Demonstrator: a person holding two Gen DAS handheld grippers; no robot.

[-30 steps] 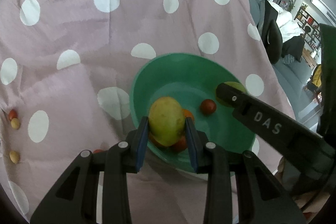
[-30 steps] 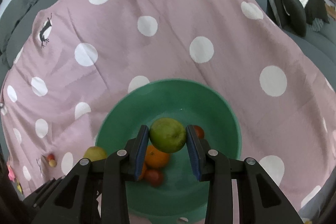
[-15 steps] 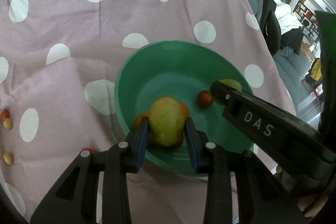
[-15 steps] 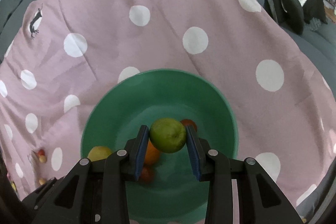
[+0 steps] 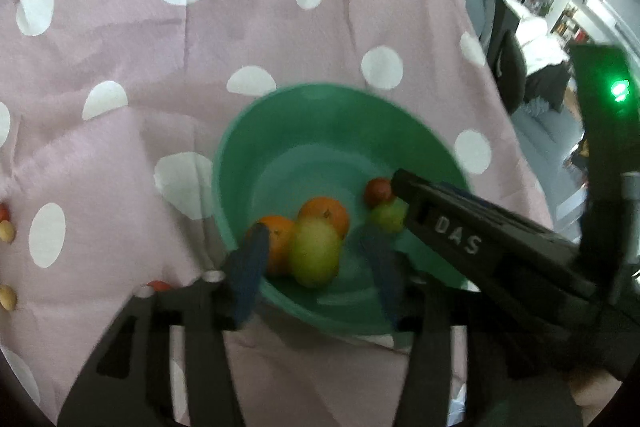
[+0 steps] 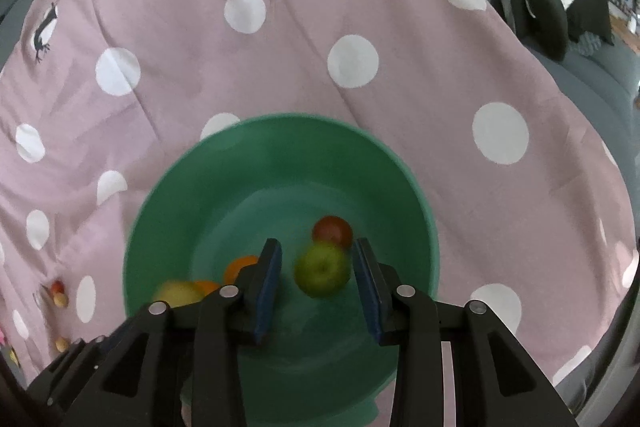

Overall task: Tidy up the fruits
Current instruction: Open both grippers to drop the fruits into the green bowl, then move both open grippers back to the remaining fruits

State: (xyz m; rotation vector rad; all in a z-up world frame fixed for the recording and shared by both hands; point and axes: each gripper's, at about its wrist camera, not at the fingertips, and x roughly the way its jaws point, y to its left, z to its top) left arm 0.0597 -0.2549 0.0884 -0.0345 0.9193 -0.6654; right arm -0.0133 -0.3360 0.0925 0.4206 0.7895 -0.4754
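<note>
A green bowl (image 5: 304, 95) (image 6: 280, 121) sits on the pink dotted cloth. My left gripper (image 5: 316, 271) hangs over its near rim and its jaws are opening. A yellow-green mango (image 5: 314, 253) lies between them, clear of both pads, resting against two oranges (image 5: 324, 213). My right gripper (image 6: 318, 283) is over the bowl with a blurred green apple (image 6: 322, 269) between its pads and a gap showing on the left side. A red fruit (image 6: 332, 231) lies just beyond the apple. In the left wrist view the right gripper's finger (image 5: 440, 211) reaches in from the right, above the apple (image 5: 386, 217).
Small yellow and red fruits (image 5: 6, 231) (image 6: 58, 293) lie loose on the pink cloth (image 5: 160, 67) at the left. A grey sofa (image 6: 592, 75) with a dark cushion (image 6: 540, 15) borders the cloth on the right.
The left jaws have spread and the mango has dropped out of them into the bowl beside the oranges. The apple has come loose between the right pads and looks lower and blurred.
</note>
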